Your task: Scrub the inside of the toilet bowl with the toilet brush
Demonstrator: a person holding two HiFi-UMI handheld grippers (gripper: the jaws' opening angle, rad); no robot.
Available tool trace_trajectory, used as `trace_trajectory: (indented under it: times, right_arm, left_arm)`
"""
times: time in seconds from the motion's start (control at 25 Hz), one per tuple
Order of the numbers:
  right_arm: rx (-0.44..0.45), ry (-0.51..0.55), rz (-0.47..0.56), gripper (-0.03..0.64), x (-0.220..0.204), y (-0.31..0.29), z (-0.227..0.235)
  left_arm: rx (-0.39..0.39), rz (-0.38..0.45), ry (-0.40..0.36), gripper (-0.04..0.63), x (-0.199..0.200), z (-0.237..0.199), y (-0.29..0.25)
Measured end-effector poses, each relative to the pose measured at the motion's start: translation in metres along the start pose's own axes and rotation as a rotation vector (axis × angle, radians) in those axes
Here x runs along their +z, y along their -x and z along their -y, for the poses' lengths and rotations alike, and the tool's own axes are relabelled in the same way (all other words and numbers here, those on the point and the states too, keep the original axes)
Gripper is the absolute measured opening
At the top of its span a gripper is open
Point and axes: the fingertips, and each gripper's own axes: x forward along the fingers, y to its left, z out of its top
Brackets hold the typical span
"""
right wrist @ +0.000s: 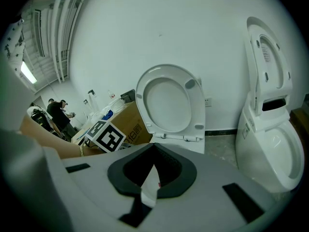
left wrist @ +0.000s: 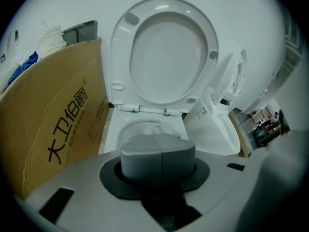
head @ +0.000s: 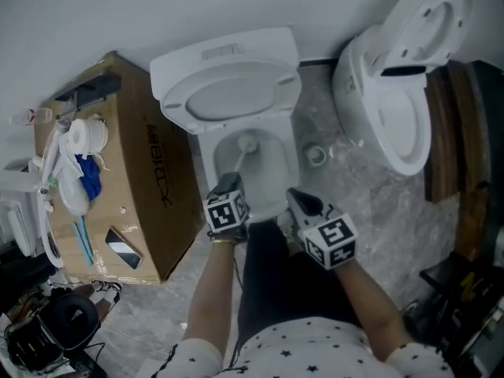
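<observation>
1. A cardboard box [head: 150, 187] stands to the left of the left gripper [head: 228, 186].
2. The left gripper's jaws are pressed together on the handle of the toilet brush [head: 246, 143]. The handle runs forward from them.
3. The brush head sits ahead of and below that gripper, inside the toilet bowl [head: 277, 181], whose seat [head: 232, 93] is raised.
4. The right gripper [head: 302, 200] is just right of the left one, at the bowl's near rim, its jaws closed with nothing between them.
5. A second toilet [head: 394, 109] stands well to its right.
</observation>
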Motion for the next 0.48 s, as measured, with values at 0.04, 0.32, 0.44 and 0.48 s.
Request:
trace_trajectory:
  times: [0.04, 0.32, 0.44, 0.48]
  right_arm:
    - [0.001, 0.000, -0.002, 0.006, 0.000, 0.000, 0.000]
    - [0.000, -0.003, -0.004, 0.006, 0.000, -0.001, 0.002]
    - [-0.002, -0.005, -0.006, 0.006, -0.003, 0.000, 0.001]
    - [-0.003, -0.006, -0.007, 0.006, -0.004, 0.001, 0.000]
  left_arm:
    - [0.001, -0.003, 0.001, 0.147, 0.000, 0.000, -0.002]
    - [0.018, -0.006, -0.013, 0.147, 0.006, -0.003, -0.009]
    - [0.022, -0.016, -0.020, 0.147, 0.005, -0.003, -0.011]
    - [0.018, -0.023, -0.019, 0.147, 0.004, -0.002, -0.012]
